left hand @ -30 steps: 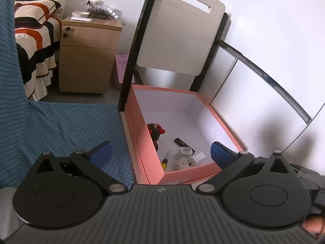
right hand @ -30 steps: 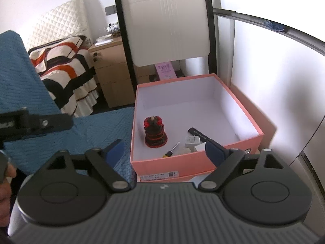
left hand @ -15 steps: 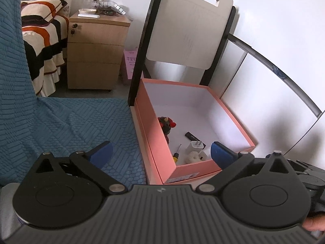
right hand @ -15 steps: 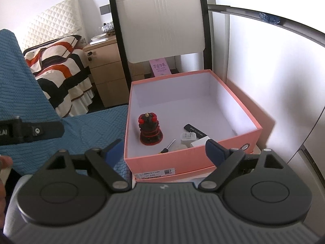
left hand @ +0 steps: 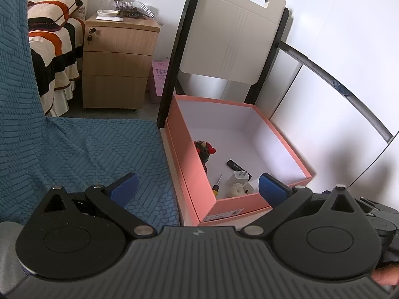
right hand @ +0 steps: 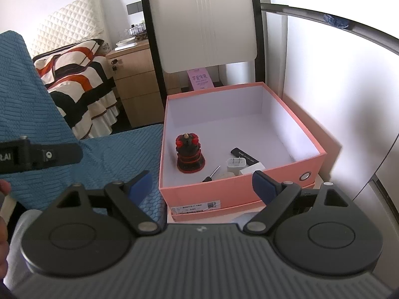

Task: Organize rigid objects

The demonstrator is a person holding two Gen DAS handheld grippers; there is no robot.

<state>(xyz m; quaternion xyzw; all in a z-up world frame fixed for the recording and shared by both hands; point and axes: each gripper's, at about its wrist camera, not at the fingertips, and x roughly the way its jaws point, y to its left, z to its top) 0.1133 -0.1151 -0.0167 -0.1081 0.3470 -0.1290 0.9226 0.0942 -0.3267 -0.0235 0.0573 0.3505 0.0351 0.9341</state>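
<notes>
A pink box (right hand: 224, 191) with a white inside stands on its lid, straight ahead in both views. In it are a black and red figurine (right hand: 189, 154), a black stick (right hand: 245, 155), a white charger plug (right hand: 235, 165), a small screwdriver (right hand: 210, 174) and a pale lump (left hand: 235, 189). The figurine (left hand: 205, 150) is half hidden by the box wall (left hand: 192, 174) in the left wrist view. My left gripper (left hand: 197, 186) is open and empty, held short of the box. My right gripper (right hand: 202, 186) is also open and empty, near the box's front wall.
A blue textured cloth (left hand: 87, 149) lies left of the box. Behind the box stands a white chair (right hand: 207, 25) with black legs. A wooden bedside cabinet (left hand: 117, 62) and a striped bed (right hand: 74, 74) are farther back. White panels (right hand: 336, 87) close the right side.
Both views have shifted a little: the box now sits slightly farther right and lower in each. Both grippers stay open and empty.
</notes>
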